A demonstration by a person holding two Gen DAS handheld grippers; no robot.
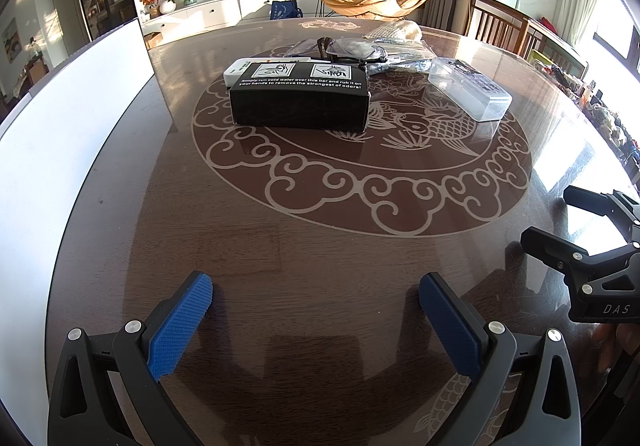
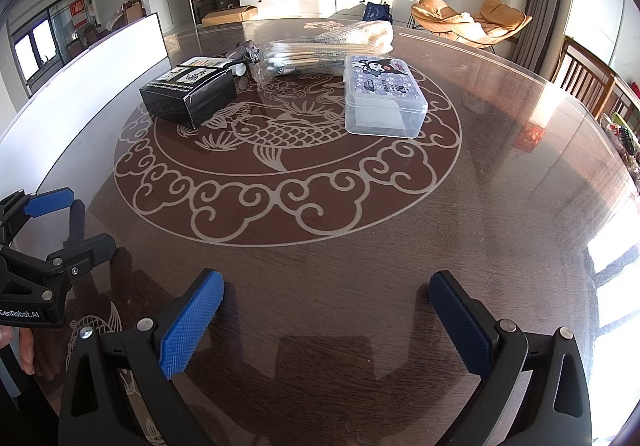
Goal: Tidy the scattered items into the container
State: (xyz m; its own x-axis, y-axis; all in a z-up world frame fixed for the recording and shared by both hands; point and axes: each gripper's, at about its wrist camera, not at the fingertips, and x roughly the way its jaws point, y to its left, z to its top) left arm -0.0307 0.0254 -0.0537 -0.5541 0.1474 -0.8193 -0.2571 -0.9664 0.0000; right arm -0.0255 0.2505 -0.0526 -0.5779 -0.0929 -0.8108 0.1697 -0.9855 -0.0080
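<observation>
black box (image 1: pixel 299 97) beside clear case (image 2: pixel 383 98) (both grippers (image 1: pixel 316 310) (image 2: pixel 326 310) spread, empty).

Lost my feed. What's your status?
Left gripper, right gripper open, empty. Black cardboard box, clear plastic case untouched. Nothing in the way.

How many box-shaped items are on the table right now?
2 clearly: the black box left of the fish motif, and the clear plastic case to its right. A white item behind the black box is partly hidden, so possibly a third.
</observation>
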